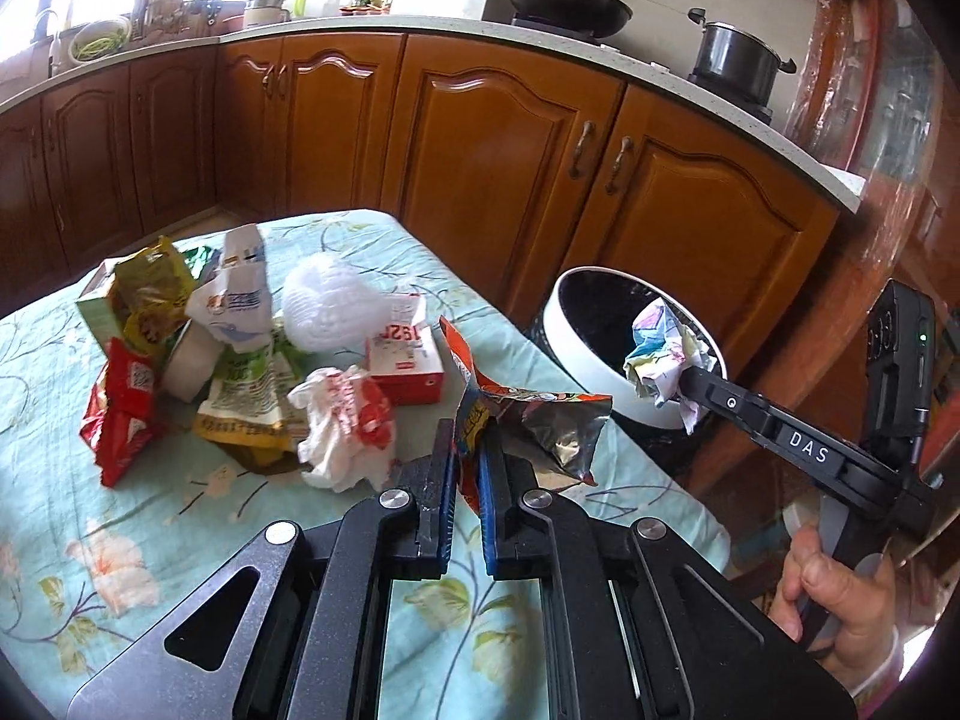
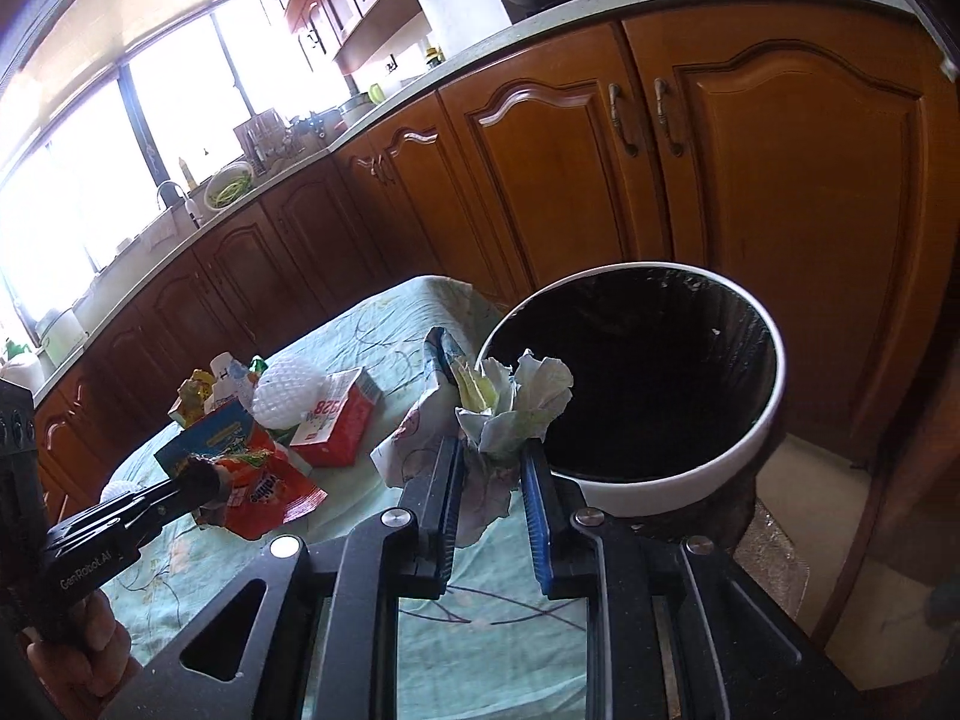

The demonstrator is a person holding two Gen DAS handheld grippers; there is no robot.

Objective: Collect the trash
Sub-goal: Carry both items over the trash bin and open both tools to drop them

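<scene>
While right hand-held gripper (image 2: 492,450) pinches crumpled paper (image 2: 516,408) at the bin (image 2: 774,396) rim, left hand-held gripper (image 1: 465,456) pinches a snack wrapper (image 1: 534,420) above the tabletop (image 1: 60,324). Next: carry paper over opening, release.

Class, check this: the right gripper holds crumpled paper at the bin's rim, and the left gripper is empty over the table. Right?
Not quite. The left gripper is not empty: the left wrist view shows it clamping an orange snack wrapper. The right gripper does hold crumpled paper at the bin.
</scene>
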